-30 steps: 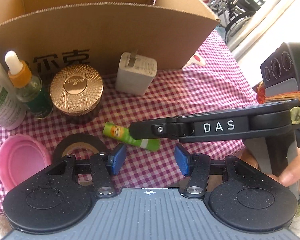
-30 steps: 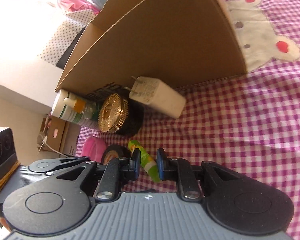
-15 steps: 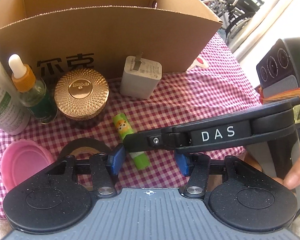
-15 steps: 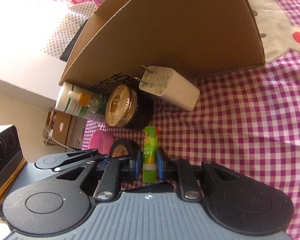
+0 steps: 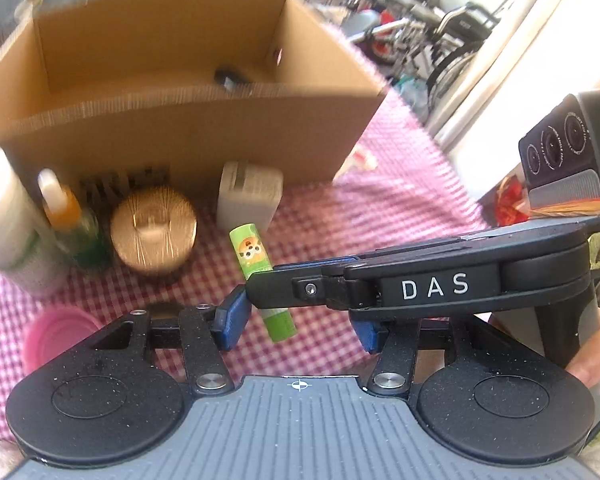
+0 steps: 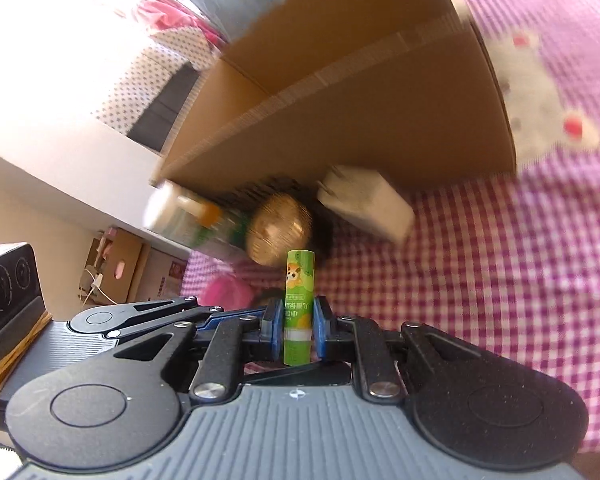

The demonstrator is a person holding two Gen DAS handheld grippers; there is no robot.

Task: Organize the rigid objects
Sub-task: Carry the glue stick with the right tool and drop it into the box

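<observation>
**Green tube clamped in the right tool, above the checked cloth**

Left wrist view: the left tool (image 5: 296,322) has its blue pads apart with nothing between them. Across the front of it reaches the right tool (image 5: 260,280), marked DAS, pinching the green lip-balm tube (image 5: 260,276) near its middle; the tube hangs tilted, clear of the pink checked tablecloth (image 5: 400,208). A hand (image 5: 596,364) shows at the right edge on that tool's handle. Behind, along the near wall of the open cardboard box (image 5: 180,136), stand a white bottle (image 5: 8,220), a dropper bottle (image 5: 66,220), a gold-lidded jar (image 5: 154,234) and a white charger (image 5: 250,196), all blurred. A small dark object (image 5: 230,76) lies inside the box by its right wall. A pink lid (image 5: 56,336) lies toward the cloth's near left corner.

Right wrist view: the right tool (image 6: 296,328) is clamped on the green lip-balm tube (image 6: 298,300), both blue pads pressing its lower half, the tube upright between them. Beyond it are the gold-lidded jar (image 6: 280,232), the white charger (image 6: 368,204) and the bottles, close against the cardboard box (image 6: 360,120). The left tool (image 6: 148,316) lies at the lower left. A bear patch (image 6: 540,92) shows on the cloth toward its far right corner.
</observation>
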